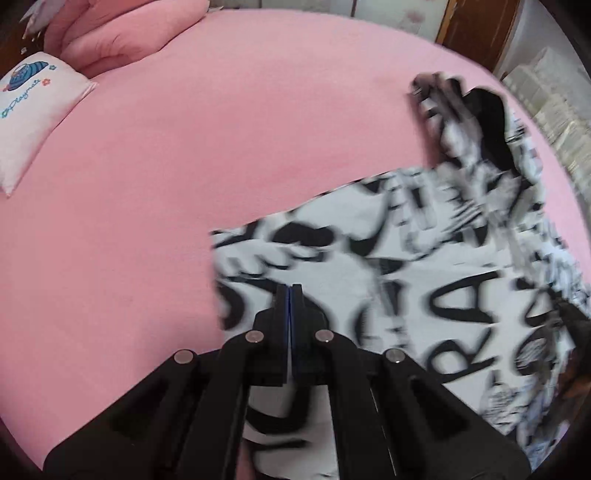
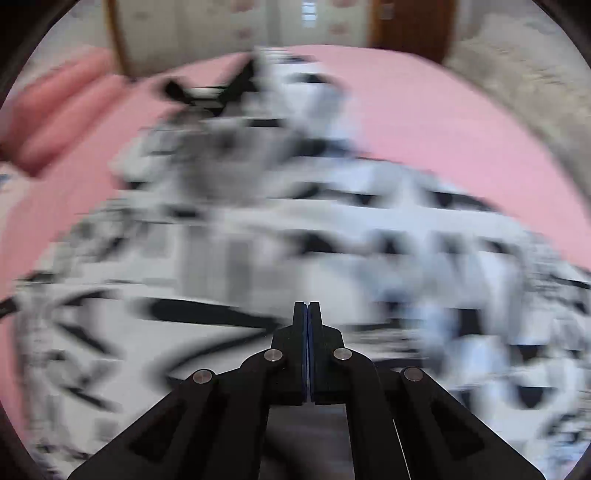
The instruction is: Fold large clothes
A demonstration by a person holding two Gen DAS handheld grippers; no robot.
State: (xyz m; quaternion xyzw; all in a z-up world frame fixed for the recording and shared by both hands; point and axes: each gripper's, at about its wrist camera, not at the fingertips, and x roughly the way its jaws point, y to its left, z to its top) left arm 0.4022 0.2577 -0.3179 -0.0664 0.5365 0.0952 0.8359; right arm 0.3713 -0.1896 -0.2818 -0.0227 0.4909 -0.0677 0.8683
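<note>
Scene: I look down both rigs at a black-and-white lettered garment (image 1: 424, 266) spread on a bed with a pink sheet (image 1: 184, 166), pink pillows (image 1: 122, 33) at its head.
Left tongs (image 1: 290, 291): clenched over the garment's near left corner; a white strip shows between the blades lower down, but I cannot tell whether cloth is really pinched.
Right tongs (image 2: 307, 308): clenched above the garment's middle, nothing visibly caught; this view is badly smeared.
Garment position: on the right half of the bed in the left view, filling the centre of the right view (image 2: 277, 240).
Progress: early, I judge. One straight edge and a square corner look laid out, while the far end sits bunched and rumpled; no finished fold shows, so smoothing and the folds remain.
Orientation: the long axis runs from my tongs away towards the far edge of the bed, the crumpled end pointing away from me.
</note>
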